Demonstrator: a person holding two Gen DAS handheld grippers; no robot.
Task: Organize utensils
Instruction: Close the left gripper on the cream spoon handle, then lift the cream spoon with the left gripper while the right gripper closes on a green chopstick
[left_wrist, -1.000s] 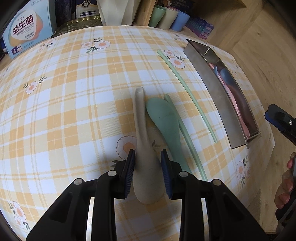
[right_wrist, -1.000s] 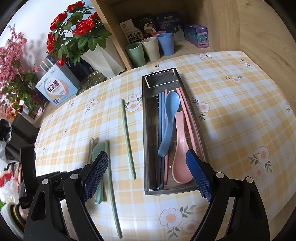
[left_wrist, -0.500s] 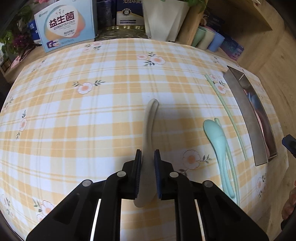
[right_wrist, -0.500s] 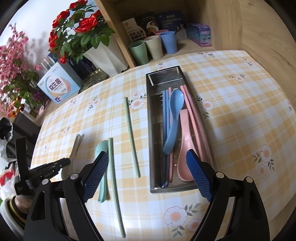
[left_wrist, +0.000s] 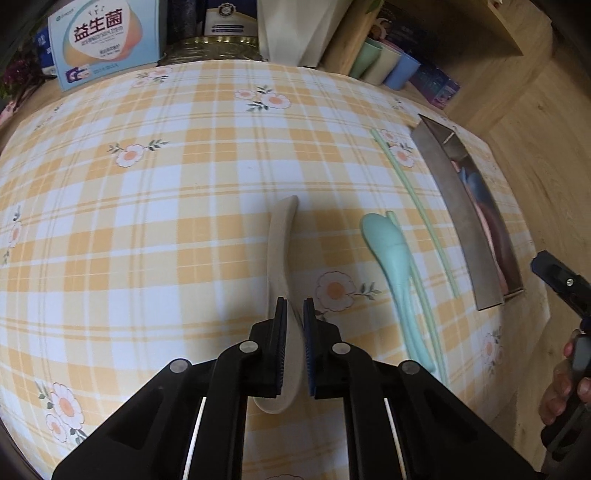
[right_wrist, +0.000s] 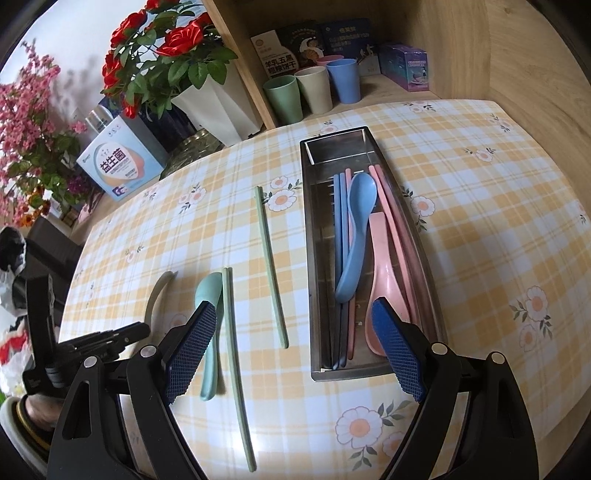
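1. Left hand-held gripper (left_wrist: 294, 314): jaws have just been closing, now clamped on the bowl end of the beige spoon (left_wrist: 280, 236); handle points away over the tabletop (left_wrist: 147, 206) w/ its yellow plaid cloth.
2. Right hand-held gripper (right_wrist: 291, 332): jaws wide apart, nothing btwn them, hovering above the near end of the steel tray (right_wrist: 373, 371).
3. Tray holds a blue spoon (right_wrist: 356, 236), pink spoon (right_wrist: 384, 273), plus blue and pink chopsticks.
4. On the cloth left of the tray: one green chopstick (right_wrist: 271, 266) lying alone; further left a green spoon (right_wrist: 210, 295) w/ a second green chopstick (right_wrist: 236, 350) just beside it.
5. Behind the tabletop: 3 cups (right_wrist: 314, 90) on a shelf, a white vase of red roses (right_wrist: 162, 48), a boxed product (right_wrist: 120, 166).
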